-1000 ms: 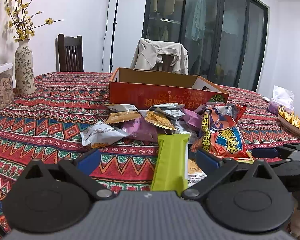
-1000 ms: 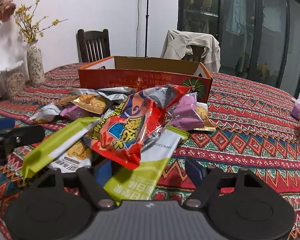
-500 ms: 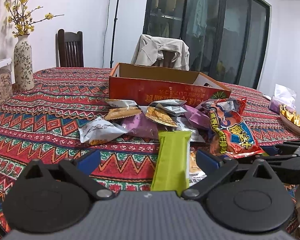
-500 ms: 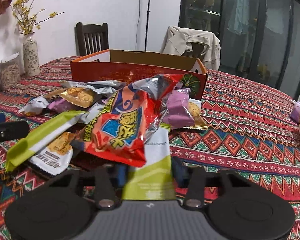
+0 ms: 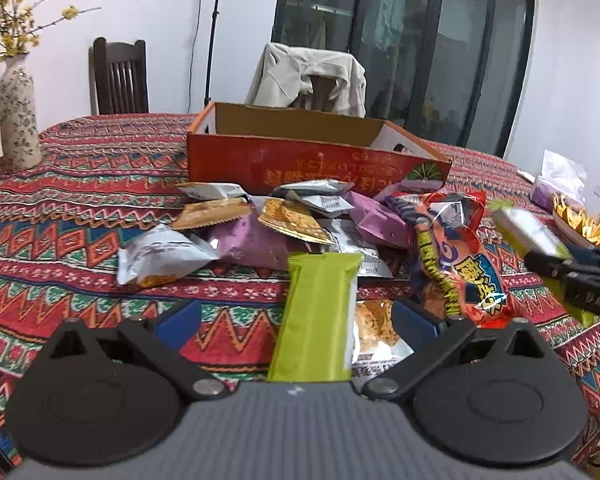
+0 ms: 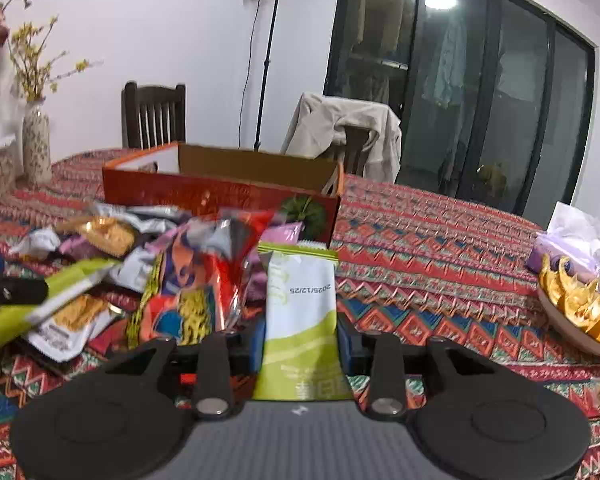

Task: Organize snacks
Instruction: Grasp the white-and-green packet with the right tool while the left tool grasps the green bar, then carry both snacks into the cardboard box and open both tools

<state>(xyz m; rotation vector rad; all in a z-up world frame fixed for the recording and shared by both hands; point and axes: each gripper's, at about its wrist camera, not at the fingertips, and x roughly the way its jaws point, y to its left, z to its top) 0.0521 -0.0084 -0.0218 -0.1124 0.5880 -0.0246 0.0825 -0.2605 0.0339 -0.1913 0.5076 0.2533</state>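
Note:
A pile of snack packets (image 5: 284, 224) lies on the patterned tablecloth in front of an open red cardboard box (image 5: 312, 160). My right gripper (image 6: 300, 338) is shut on a green and white packet (image 6: 302, 312) and holds it lifted; this packet also shows at the right in the left wrist view (image 5: 528, 232). My left gripper (image 5: 296, 316) is open, its fingers on either side of a second green packet (image 5: 320, 316) that lies on the cloth. A red chips bag (image 5: 460, 268) lies beside it, and shows in the right wrist view (image 6: 196, 280).
A flower vase (image 5: 18, 120) stands at the far left of the table. A bowl of yellow-wrapped sweets (image 6: 580, 308) and a tissue pack (image 6: 568, 240) sit at the right. Chairs (image 5: 118, 76) stand behind the table, one draped with a jacket.
My right gripper closed on the green and white packet and lifted it out from under the red chips bag. The left gripper stayed open around the other green packet.

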